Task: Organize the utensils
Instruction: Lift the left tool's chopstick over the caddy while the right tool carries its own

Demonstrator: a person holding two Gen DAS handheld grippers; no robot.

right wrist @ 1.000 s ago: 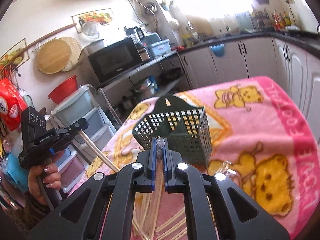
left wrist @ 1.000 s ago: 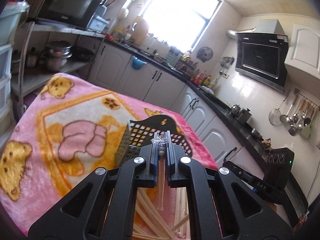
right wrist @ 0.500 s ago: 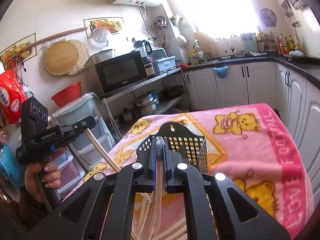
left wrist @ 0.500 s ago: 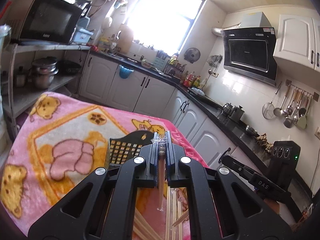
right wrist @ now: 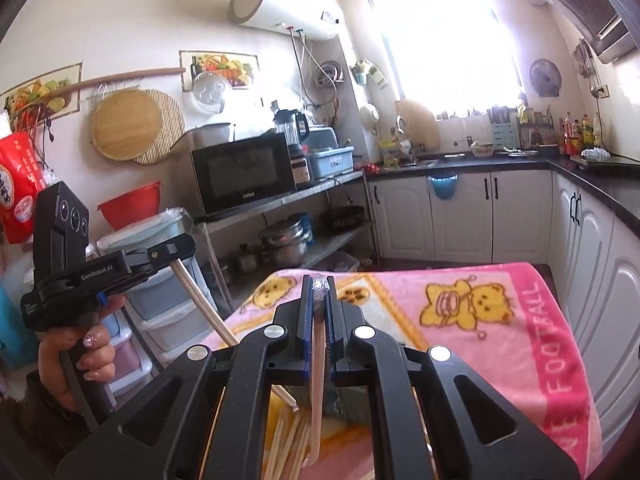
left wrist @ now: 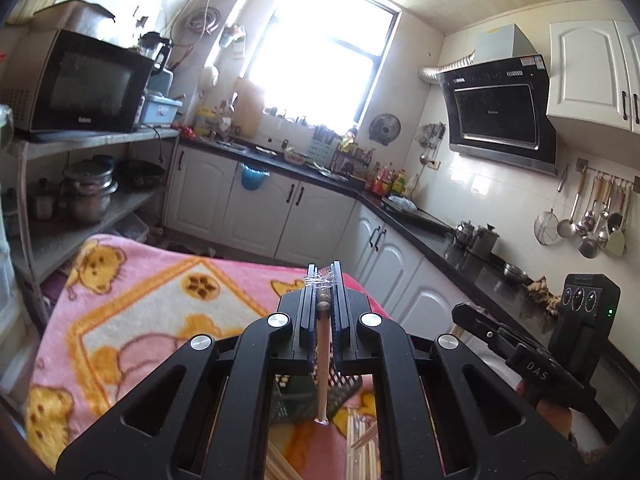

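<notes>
- Above the pink blanket (left wrist: 132, 308), both grippers have risen since a moment ago, left gripper (left wrist: 323, 280) and right gripper (right wrist: 318, 286) each clamped on one chopstick (left wrist: 322, 368).
- Green basket (left wrist: 296, 400) now sits below (partly hidden), so dropping them in looks next.

I am looking down at a table covered by a pink blanket (left wrist: 132, 304) that is draping over the edges, so I cannot tell what the tabletop is made of. The blanket is showing yellow cartoon bears, an orange border around a cream panel, and red lettering along one side in the right wrist view. A dark green mesh basket (left wrist: 298, 402) is sitting directly on the blanket, mostly hidden behind the black rig. Just beside it, loose wooden chopsticks (right wrist: 286, 446) are lying on the blanket in a scattered bunch, several crossing one another. More of them (left wrist: 360, 442) are showing in the left wrist view, lying roughly parallel.
</notes>
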